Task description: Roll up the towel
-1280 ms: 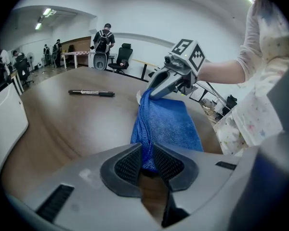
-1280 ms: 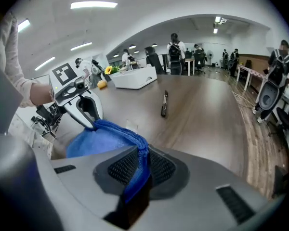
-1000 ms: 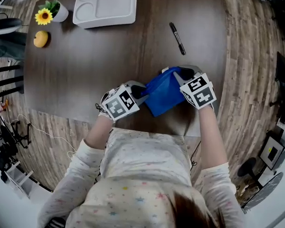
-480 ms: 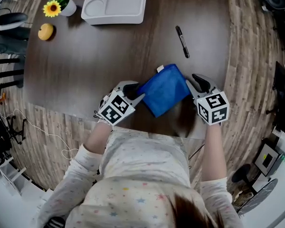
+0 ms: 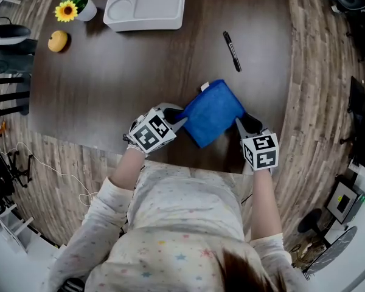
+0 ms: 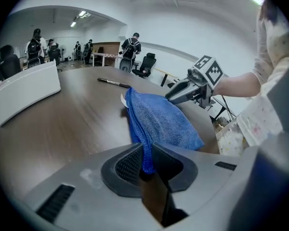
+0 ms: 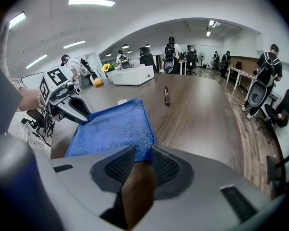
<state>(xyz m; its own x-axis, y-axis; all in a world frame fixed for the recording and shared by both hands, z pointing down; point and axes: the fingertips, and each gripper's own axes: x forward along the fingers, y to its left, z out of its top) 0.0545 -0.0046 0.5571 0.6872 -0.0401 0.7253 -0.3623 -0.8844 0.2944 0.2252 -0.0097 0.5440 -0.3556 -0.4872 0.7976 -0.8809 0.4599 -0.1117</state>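
Note:
The blue towel [image 5: 212, 111] lies folded on the brown table [image 5: 109, 78], close to its near edge. My left gripper [image 5: 177, 120] is shut on the towel's left edge; in the left gripper view the cloth [image 6: 159, 119] runs up out of the closed left gripper [image 6: 147, 153]. My right gripper [image 5: 243, 124] is at the towel's near right corner. In the right gripper view the towel [image 7: 113, 126] has its corner just inside the tips of the right gripper [image 7: 143, 152], whose jaws stand apart with table showing between them.
A black pen [image 5: 231, 50] lies beyond the towel to the right. At the far left stand a white compartment tray [image 5: 147, 5], a potted sunflower [image 5: 73, 9] and a yellow fruit [image 5: 58, 40]. People and office chairs are in the background of the room.
The right gripper let go of the towel, swung out to the right, then came back in to the towel's near right corner. The left gripper kept its hold.

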